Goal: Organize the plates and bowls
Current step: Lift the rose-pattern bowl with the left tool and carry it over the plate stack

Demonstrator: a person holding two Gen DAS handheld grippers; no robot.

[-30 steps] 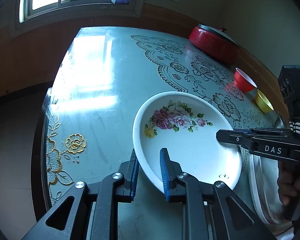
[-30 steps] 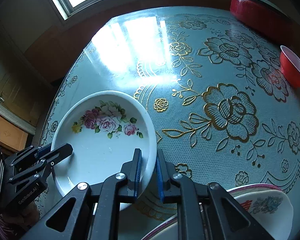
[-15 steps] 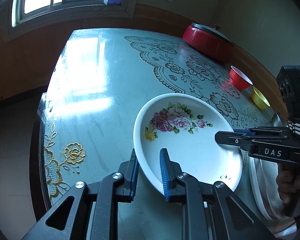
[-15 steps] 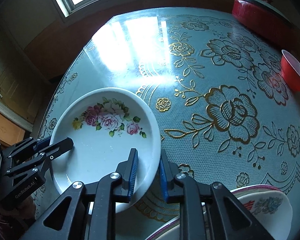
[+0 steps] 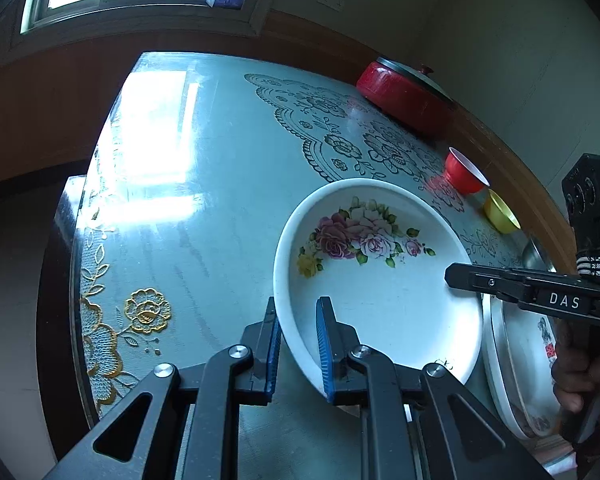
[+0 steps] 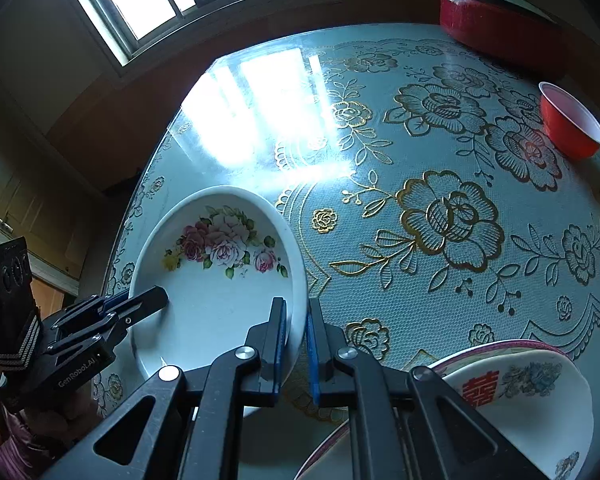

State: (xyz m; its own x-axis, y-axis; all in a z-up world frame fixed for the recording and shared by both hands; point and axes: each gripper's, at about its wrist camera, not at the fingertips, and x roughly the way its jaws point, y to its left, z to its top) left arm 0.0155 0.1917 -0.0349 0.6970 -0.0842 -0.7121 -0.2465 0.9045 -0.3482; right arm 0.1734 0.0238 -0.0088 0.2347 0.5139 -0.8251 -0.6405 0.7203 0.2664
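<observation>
Both grippers are clamped on the same dish: my left gripper bites the near rim of the rose-patterned plate, one blue pad under the rim and one inside the well, and its jaws have just been closing with that rim between them. My right gripper pinches the opposite edge of the plate, its jaws nearly together on the thin rim. From the left wrist view I see the right gripper's fingers reaching in over the plate's far side. The plate sits tilted above the surface, which is covered by a pale blue cloth with gold flower outlines under a glossy sheet. I see nothing lying in the plate's well.

Just beside it, toward my right, a stack of larger plates carries a red character and a floral print. Further off stand a red bowl, a yellow bowl near it, and a lidded red pot by the wall. Whether either bowl holds anything I cannot tell.
</observation>
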